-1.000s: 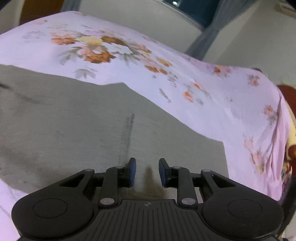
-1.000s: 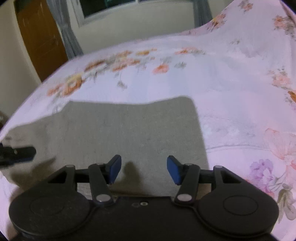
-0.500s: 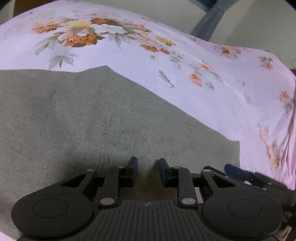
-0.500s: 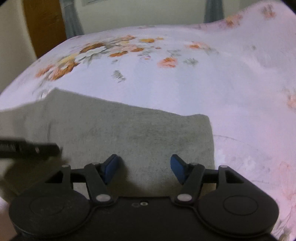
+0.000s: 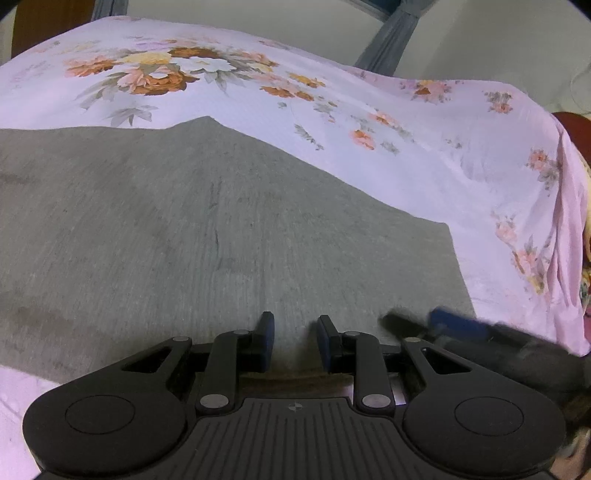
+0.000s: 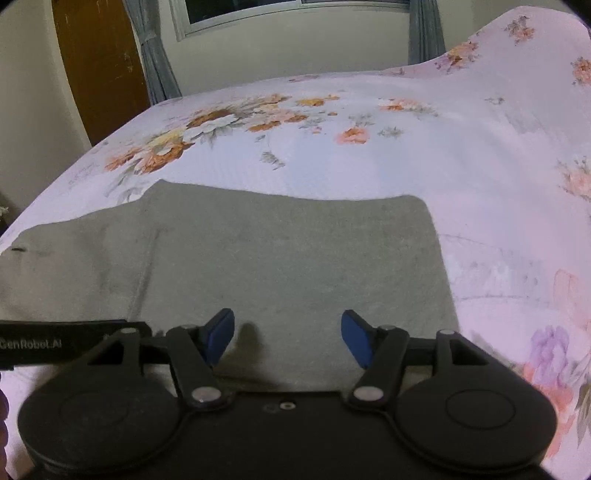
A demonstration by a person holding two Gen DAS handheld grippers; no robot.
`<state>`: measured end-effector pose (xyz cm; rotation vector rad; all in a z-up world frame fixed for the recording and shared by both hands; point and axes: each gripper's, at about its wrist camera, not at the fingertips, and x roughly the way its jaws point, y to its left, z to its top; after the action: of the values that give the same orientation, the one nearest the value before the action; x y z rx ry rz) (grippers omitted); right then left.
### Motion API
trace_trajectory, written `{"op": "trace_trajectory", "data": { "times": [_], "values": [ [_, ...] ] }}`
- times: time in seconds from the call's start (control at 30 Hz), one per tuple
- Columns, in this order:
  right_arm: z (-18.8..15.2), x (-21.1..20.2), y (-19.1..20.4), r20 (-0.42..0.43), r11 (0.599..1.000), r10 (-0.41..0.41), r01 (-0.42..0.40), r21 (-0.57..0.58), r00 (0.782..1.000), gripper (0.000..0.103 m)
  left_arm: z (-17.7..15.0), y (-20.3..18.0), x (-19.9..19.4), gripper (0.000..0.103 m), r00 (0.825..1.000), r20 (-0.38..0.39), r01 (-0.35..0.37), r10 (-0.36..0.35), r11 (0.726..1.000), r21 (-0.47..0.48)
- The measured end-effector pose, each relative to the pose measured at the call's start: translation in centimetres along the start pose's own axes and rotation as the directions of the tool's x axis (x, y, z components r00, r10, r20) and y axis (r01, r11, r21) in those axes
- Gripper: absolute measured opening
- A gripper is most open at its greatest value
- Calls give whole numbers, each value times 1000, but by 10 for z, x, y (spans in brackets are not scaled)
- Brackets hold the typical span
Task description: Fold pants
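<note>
Grey pants lie flat on a floral bedsheet; they also fill the middle of the right wrist view. My left gripper is open with a narrow gap, just above the pants' near edge, holding nothing. My right gripper is open wide over the near edge of the same cloth, empty. The right gripper's fingers show blurred at the lower right of the left wrist view. The left gripper's body shows at the left of the right wrist view.
The pink floral bedsheet covers the bed around the pants. A brown door, grey curtains and a window stand behind the bed. The bed's right edge drops off.
Both grippers have shifted along the pants' near edge and come closer together. The right gripper is now seen beside the left one. Both stay open and empty.
</note>
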<state>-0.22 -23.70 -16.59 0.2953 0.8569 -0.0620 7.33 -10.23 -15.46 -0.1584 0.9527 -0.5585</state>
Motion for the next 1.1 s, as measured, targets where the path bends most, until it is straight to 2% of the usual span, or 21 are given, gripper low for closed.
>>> {"op": "trace_trajectory", "data": {
  "times": [0.07,0.2,0.3,0.37,0.47,0.57,0.6,0.7,0.73,1.0,1.03,1.1],
  "values": [
    [-3,-1,5,9,999,-20,21,-33,1000,65,-1,1,-1,26,1000,-2,2,-2,1000,-10],
    [0,-15,4,37,999,16,-17,39,999,66,1,0,-12,26,1000,14,-11,11,1000,-10],
    [-1,-13,13,10,1000,18,-18,1,1000,67,2,2,-23,26,999,34,-34,34,999,-13],
    [0,-12,18,5,1000,8,-8,-16,1000,68,3,4,-27,26,998,37,-58,58,998,-2],
    [6,-18,23,29,999,38,-38,19,999,67,2,6,-33,26,993,57,-105,103,994,28],
    [10,-24,34,61,999,40,-39,-14,997,74,0,7,-37,26,985,71,-159,155,985,61],
    [10,-20,39,53,999,33,-30,-40,998,74,0,9,-36,27,985,61,-164,160,985,63],
    [8,-5,44,-25,997,29,-30,-65,999,71,-3,18,-33,48,983,47,-178,177,984,31],
    [7,-7,45,-14,998,31,-31,-53,999,71,-4,20,-35,50,983,49,-180,178,983,28],
    [14,-27,46,95,998,57,-56,-18,994,74,-5,22,-42,50,979,62,-195,192,980,38],
    [14,-26,47,95,998,56,-54,-23,994,75,-4,23,-42,50,979,62,-196,194,980,39],
    [11,-16,49,40,998,43,-41,-49,998,74,-5,24,-43,51,979,60,-200,197,979,38]
  ]
}}
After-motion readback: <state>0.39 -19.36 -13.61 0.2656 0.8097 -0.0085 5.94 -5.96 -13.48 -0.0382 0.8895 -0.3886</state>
